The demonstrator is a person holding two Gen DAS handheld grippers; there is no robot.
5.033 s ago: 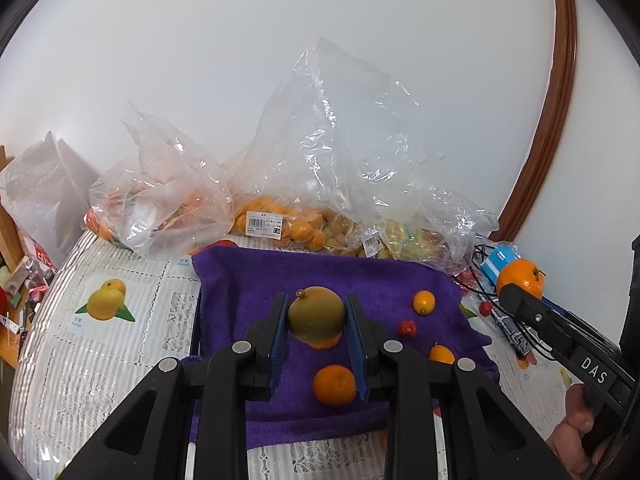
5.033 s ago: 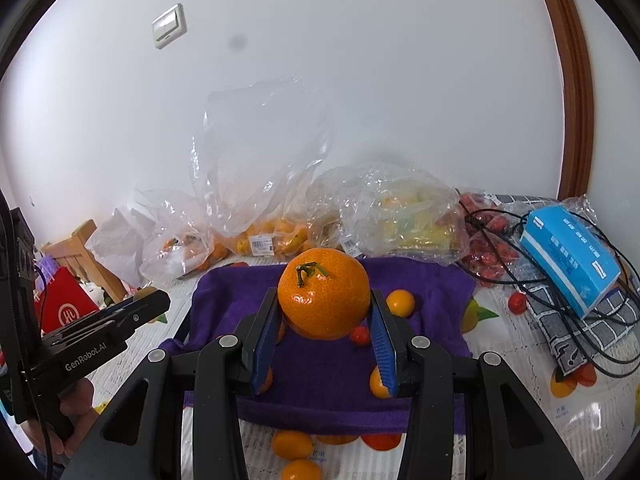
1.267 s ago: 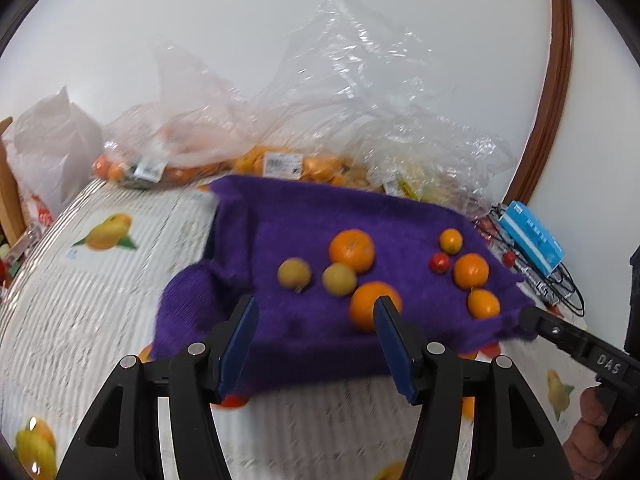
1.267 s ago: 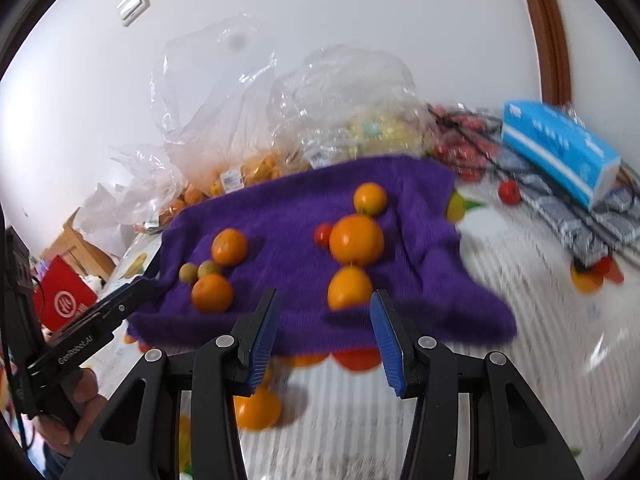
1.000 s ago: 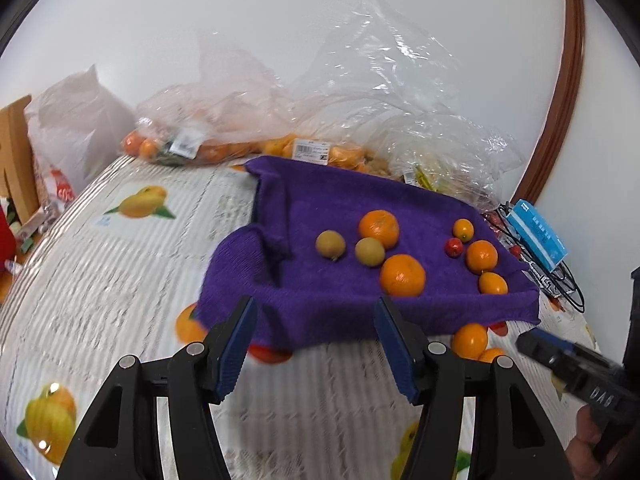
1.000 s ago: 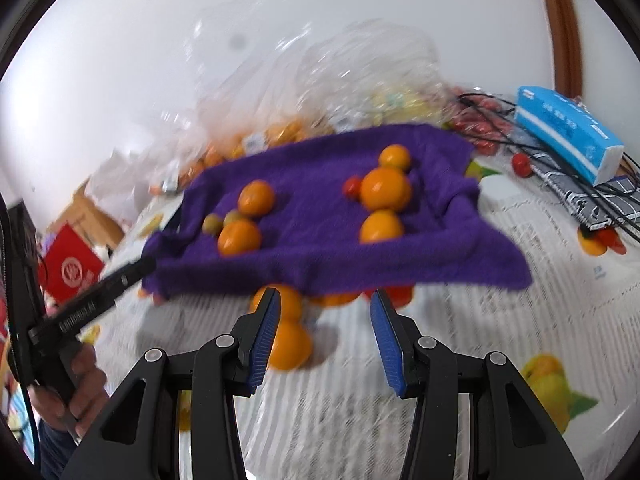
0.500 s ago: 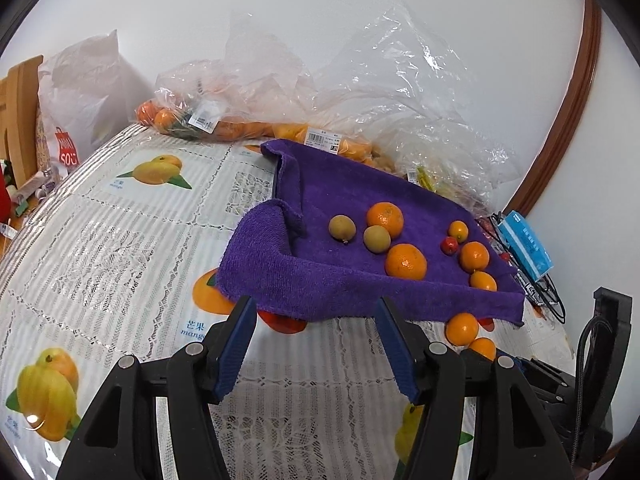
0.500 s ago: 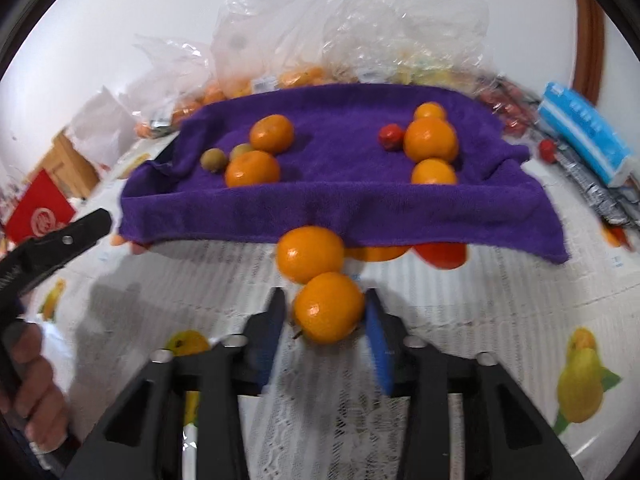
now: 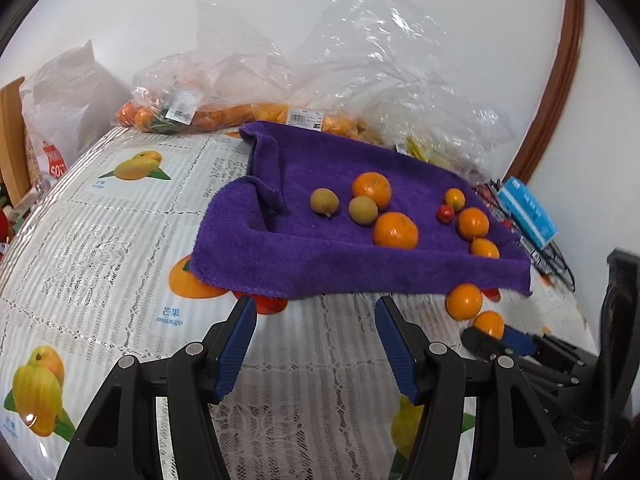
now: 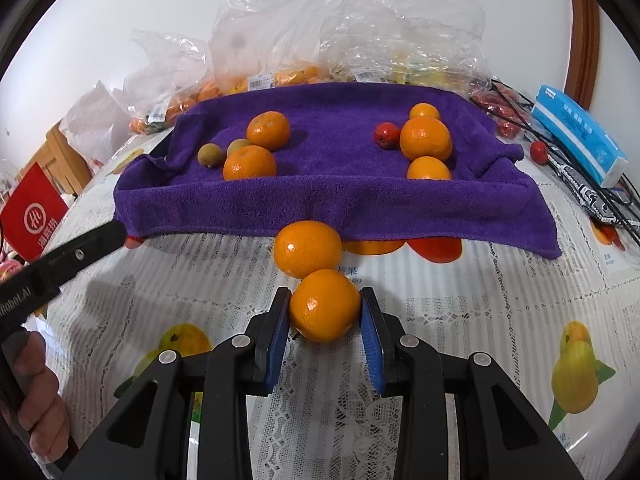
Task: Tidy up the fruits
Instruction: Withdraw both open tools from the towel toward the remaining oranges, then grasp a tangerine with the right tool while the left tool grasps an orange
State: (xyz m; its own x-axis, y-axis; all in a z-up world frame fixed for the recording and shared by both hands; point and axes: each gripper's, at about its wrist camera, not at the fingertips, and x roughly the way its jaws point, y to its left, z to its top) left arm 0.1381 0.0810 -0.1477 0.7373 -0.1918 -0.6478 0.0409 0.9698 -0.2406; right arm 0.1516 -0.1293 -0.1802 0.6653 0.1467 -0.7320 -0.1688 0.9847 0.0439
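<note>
I have the right gripper with its fingers clamped on a mandarin that sits on the counter, just off the near edge of the purple towel. A second mandarin touches it from behind, right at the towel's hem. The left gripper hangs with fingers apart and nothing between them, near that same edge.

By my reading the sorting is well under way. On the towel two mandarins and two small brownish-green fruits are grouped toward its left end, and three orange fruits with a small red one toward its right end. The two loose mandarins are left to place, plus another red fruit by the blue tissue pack.

What lies in the plastic bags along the far edge is hard to make out. The orange and red shapes poking from under the towel look printed on the tablecloth, though I cannot be certain.
</note>
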